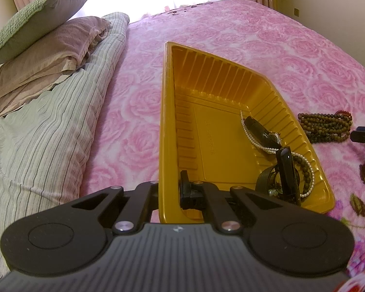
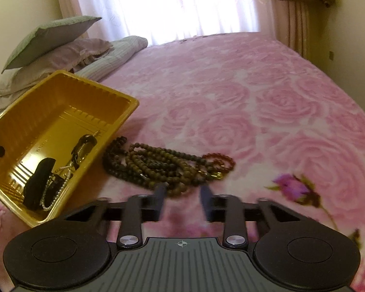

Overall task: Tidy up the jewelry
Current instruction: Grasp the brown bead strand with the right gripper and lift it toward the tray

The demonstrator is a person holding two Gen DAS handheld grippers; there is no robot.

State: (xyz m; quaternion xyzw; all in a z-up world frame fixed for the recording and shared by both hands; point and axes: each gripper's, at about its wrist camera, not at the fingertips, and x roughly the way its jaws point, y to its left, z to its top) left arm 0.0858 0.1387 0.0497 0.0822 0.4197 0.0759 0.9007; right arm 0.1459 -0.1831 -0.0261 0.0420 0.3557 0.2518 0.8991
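Left wrist view:
Left gripper: closed on the near wall of the yellow plastic tray, one finger inside, the other outside and mostly hidden behind the wall.
Tray position: on the pink rose bedspread, tipped up at the gripped side.
Tray contents: white pearl strand, black strap pieces and a dark bead bracelet, gathered in the right-hand corner.
Outside the tray: brown bead necklaces heaped on the bedspread just beside the tray's right wall, with a few red beads at the far end.
Right edge: tip of the right gripper, near the beads.
Bedding: striped quilt and stacked pillows at left.

Right wrist view:
Right gripper: jaws apart, holding nothing, just short of the bead heap; fingers blurred.
Brown bead necklaces: on the bedspread, close beside the tray.
Red bead strand: at the heap's right end.
Tray interior: pearl strand and black straps in the near corner.
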